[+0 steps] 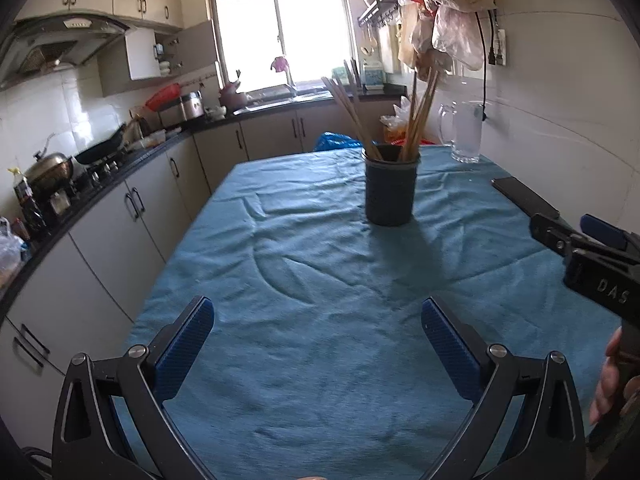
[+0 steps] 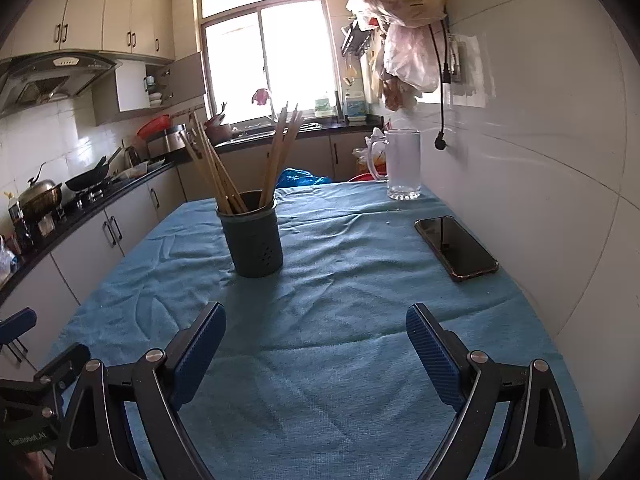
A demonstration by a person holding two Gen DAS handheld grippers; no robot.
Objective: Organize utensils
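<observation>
A dark round utensil holder (image 1: pixel 390 190) stands upright on the blue tablecloth (image 1: pixel 300 280), with several wooden chopsticks (image 1: pixel 418 120) standing in it. It also shows in the right wrist view (image 2: pixel 254 236) with the chopsticks (image 2: pixel 276 160). My left gripper (image 1: pixel 316 316) is open and empty, low over the cloth, well short of the holder. My right gripper (image 2: pixel 316 322) is open and empty, also near the table's front. The right gripper's side shows at the right edge of the left wrist view (image 1: pixel 592 256).
A black phone (image 2: pixel 456 248) lies on the cloth at the right, near the white wall. A glass mug (image 2: pixel 402 164) stands at the far right corner. A kitchen counter (image 1: pixel 100 184) with pots and a stove runs along the left. A blue bag (image 2: pixel 300 178) sits beyond the table's far edge.
</observation>
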